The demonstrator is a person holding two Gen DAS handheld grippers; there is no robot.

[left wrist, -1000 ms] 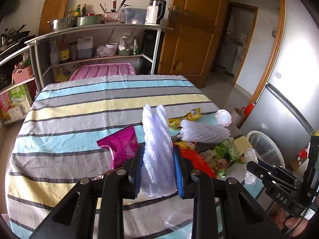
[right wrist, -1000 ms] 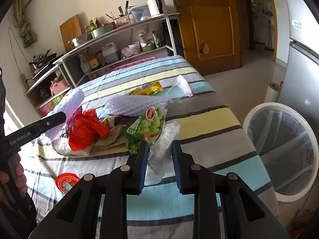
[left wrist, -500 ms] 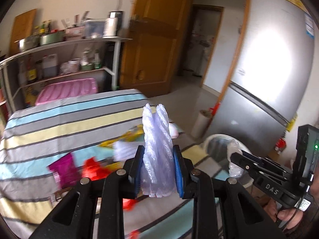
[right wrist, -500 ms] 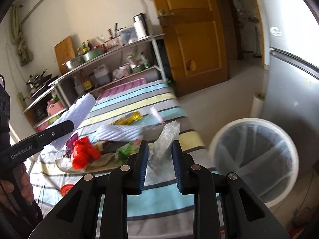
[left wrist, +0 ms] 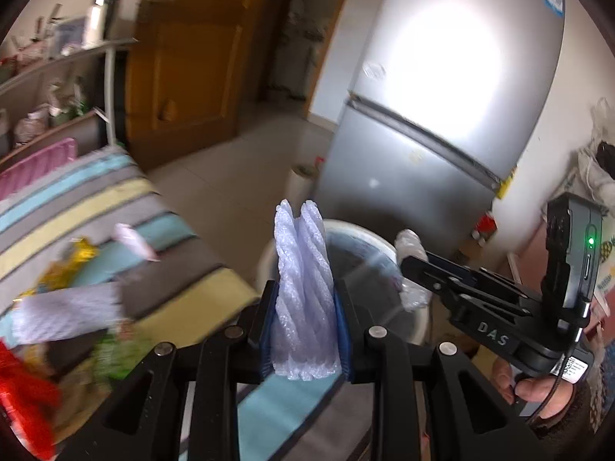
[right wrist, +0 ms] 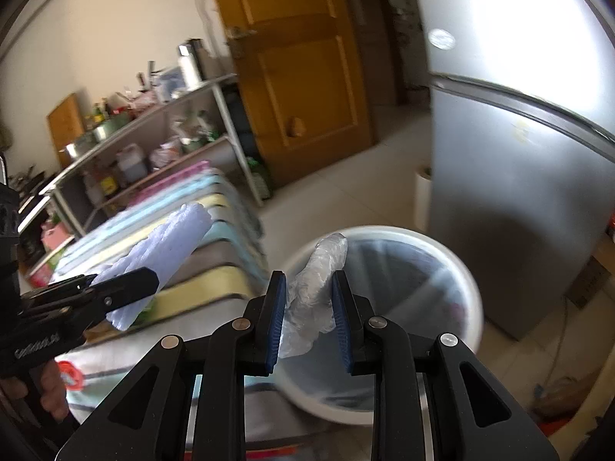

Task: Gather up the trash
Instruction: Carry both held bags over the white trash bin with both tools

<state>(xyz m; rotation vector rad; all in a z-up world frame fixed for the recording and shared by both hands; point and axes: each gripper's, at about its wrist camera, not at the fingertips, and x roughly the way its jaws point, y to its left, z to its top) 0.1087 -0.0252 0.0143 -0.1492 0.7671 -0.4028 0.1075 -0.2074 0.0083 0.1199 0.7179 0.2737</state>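
My left gripper (left wrist: 305,299) is shut on a white foam fruit net (left wrist: 303,288) that stands up between its blue pads, at the table's right edge, facing the white round trash bin (left wrist: 417,319). In the right wrist view that foam net (right wrist: 161,253) shows at the left in the other gripper's black jaws. My right gripper (right wrist: 308,299) is shut on a crumpled clear plastic bag (right wrist: 315,292), held over the near rim of the trash bin (right wrist: 471,288). The same plastic bag (left wrist: 409,240) shows in the left wrist view, above the bin.
The striped tablecloth (left wrist: 127,207) still carries wrappers: another foam net (left wrist: 65,313), a red bag (left wrist: 23,395), yellow packets (left wrist: 77,257). A silver fridge (right wrist: 519,153) stands behind the bin, a wooden door (right wrist: 292,61) and metal shelves (right wrist: 134,142) further back.
Both grippers have swung right from over the table's litter to the bin beside it, each keeping its grip. The bin now fills the middle of both views.
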